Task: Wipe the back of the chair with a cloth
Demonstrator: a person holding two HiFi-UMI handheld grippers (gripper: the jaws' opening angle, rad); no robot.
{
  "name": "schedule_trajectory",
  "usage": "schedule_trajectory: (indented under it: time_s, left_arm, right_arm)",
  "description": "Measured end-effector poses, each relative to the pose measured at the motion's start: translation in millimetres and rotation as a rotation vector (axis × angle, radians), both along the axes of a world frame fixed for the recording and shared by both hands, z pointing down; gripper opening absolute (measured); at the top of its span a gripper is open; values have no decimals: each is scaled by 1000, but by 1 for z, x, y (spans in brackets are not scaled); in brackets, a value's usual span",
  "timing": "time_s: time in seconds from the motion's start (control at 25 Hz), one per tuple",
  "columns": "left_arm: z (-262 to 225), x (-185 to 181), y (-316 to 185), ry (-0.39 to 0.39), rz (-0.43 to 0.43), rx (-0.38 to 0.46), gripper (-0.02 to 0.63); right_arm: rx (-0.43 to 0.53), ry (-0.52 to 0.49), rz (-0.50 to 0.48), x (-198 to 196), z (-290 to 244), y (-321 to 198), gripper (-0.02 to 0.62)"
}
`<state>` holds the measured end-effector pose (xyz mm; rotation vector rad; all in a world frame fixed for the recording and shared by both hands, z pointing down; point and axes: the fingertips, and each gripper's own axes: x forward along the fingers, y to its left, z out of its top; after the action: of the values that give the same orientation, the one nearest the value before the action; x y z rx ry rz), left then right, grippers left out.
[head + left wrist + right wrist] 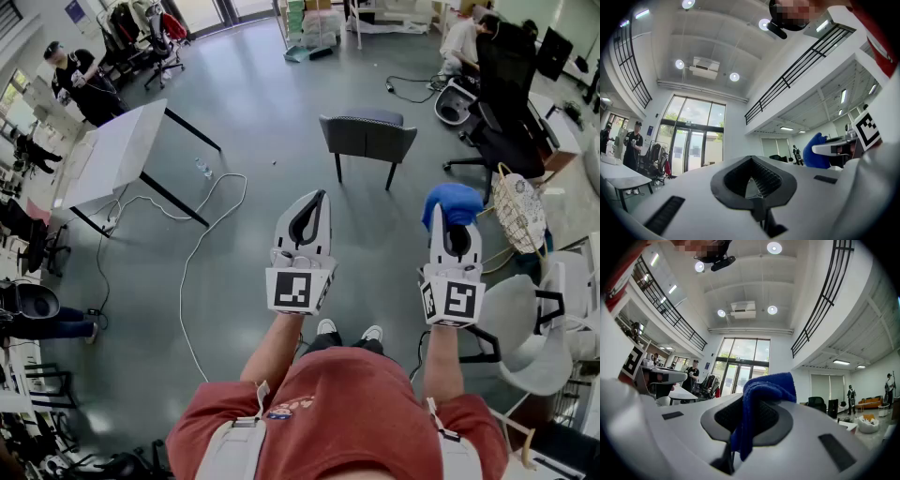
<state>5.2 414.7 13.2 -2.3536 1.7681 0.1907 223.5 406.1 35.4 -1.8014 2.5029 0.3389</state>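
A dark grey chair stands on the floor ahead of me, its back facing me, well beyond both grippers. My right gripper is shut on a blue cloth that bunches over its tips. In the right gripper view the blue cloth hangs folded between the jaws of my right gripper. My left gripper is held level beside it, shut with nothing in it. In the left gripper view the left gripper has its jaws together, and the blue cloth shows off to the right.
A white table stands at the left, with a white cable trailing across the floor and a bottle beside it. A black office chair, a wire basket and a light chair crowd the right. A person stands far left.
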Motion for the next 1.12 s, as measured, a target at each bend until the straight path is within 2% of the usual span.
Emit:
schedule_trajectory:
  time_s: [0.52,0.88,1.0,1.12]
  left_arm:
    - [-7,-15,2,-14,-1,42,14]
    - [-4,-50,-2,8,6,49,14]
    - [-2,-65,-3,24,17,34,14]
    - [13,-77,-5,-2,30,1,14]
  right_arm:
    - [20,16,-24,-21,-8,-3,60]
    - [25,-35,-24,-51,-7,-6,60]
    - [24,-35,-14,-66,-7,-8,60]
    - [16,-37,0,-78,-1,-8,60]
